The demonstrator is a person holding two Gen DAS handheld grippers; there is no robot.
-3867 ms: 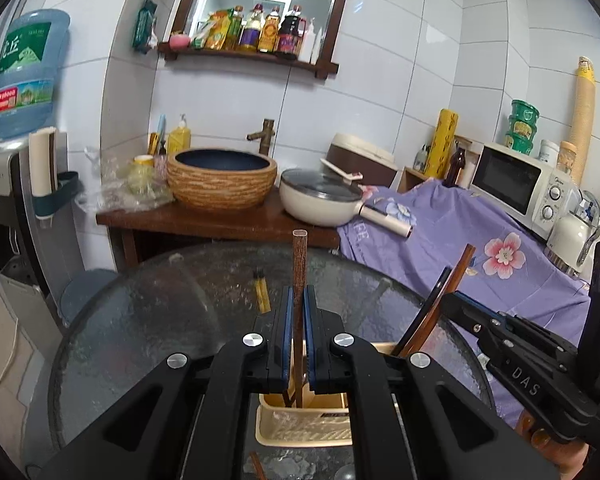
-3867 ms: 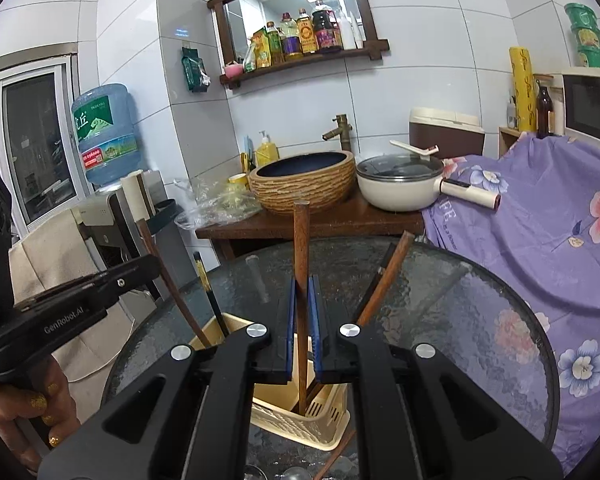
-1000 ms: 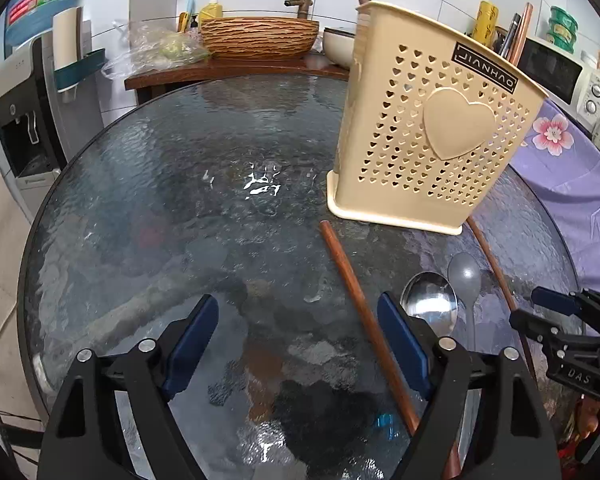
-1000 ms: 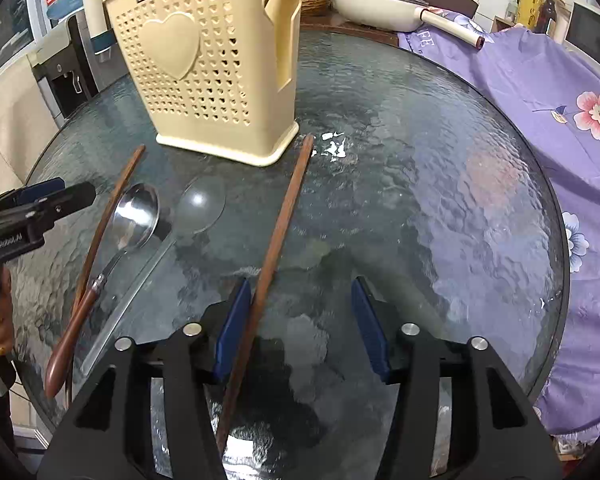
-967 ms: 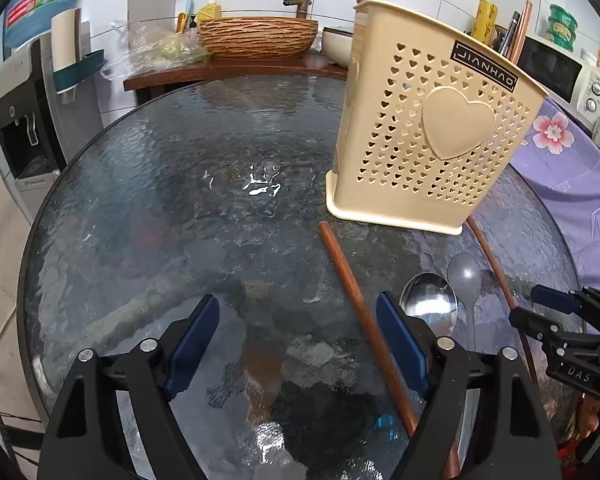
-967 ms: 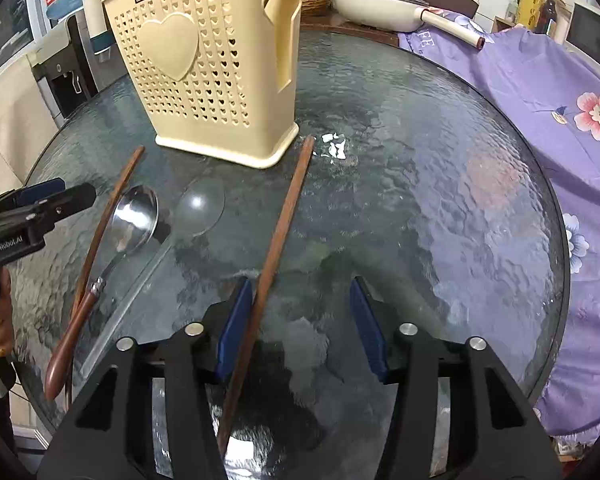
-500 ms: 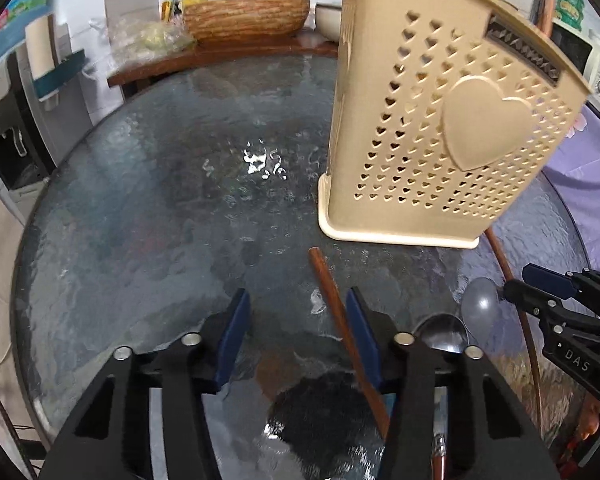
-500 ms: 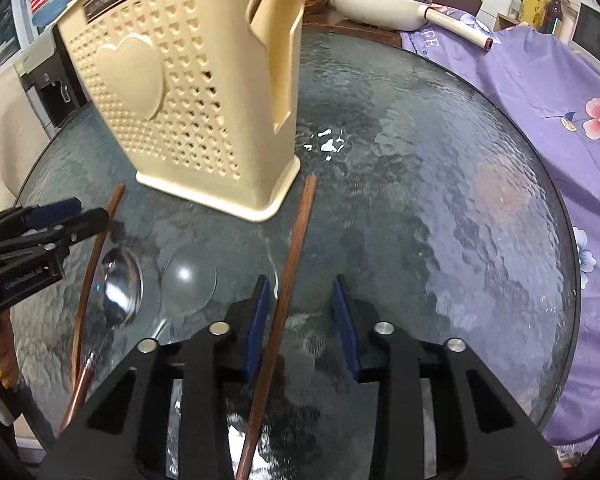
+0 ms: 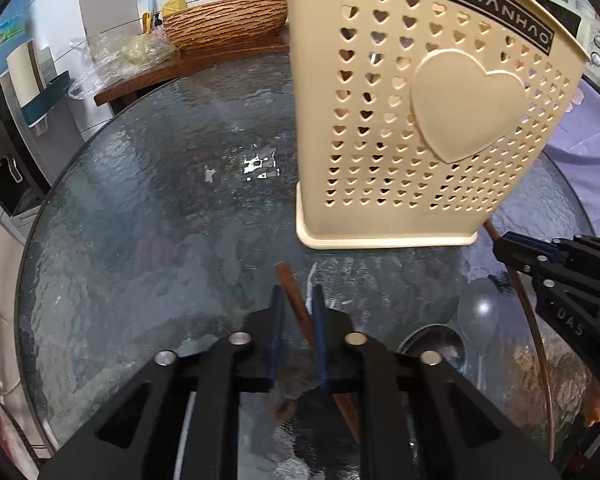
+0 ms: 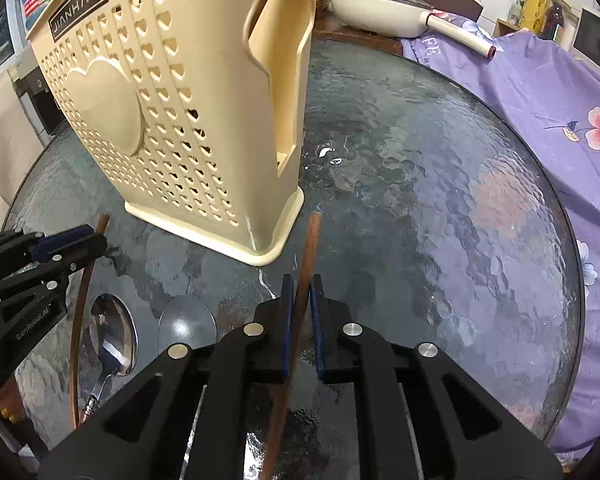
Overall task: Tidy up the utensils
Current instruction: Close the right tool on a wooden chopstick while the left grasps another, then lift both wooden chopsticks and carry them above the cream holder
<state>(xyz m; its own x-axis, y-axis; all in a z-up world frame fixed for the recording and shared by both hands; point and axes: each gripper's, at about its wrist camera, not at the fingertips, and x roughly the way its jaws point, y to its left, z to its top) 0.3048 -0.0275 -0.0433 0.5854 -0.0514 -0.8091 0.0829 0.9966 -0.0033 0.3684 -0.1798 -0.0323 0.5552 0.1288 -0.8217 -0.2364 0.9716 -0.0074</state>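
Left gripper (image 9: pixel 298 312) closing around 1 chopstick (image 9: pixel 296 300) flat on the glass table (image 9: pixel 140 220), right gripper (image 10: pixel 300 304) clamped on another chopstick (image 10: pixel 312 240) beside the utensil holder (image 10: pixel 172 92); advise seating both grips firmly, then lifting level.

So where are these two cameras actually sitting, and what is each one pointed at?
Left wrist: sits on the left gripper, angled down at a chopstick lying between its closing jaws; the right gripper shows at right.
Right wrist: sits on the right gripper, shut on another chopstick; the left gripper shows at left.
Shared: beige utensil holder, glass table, two spoons.
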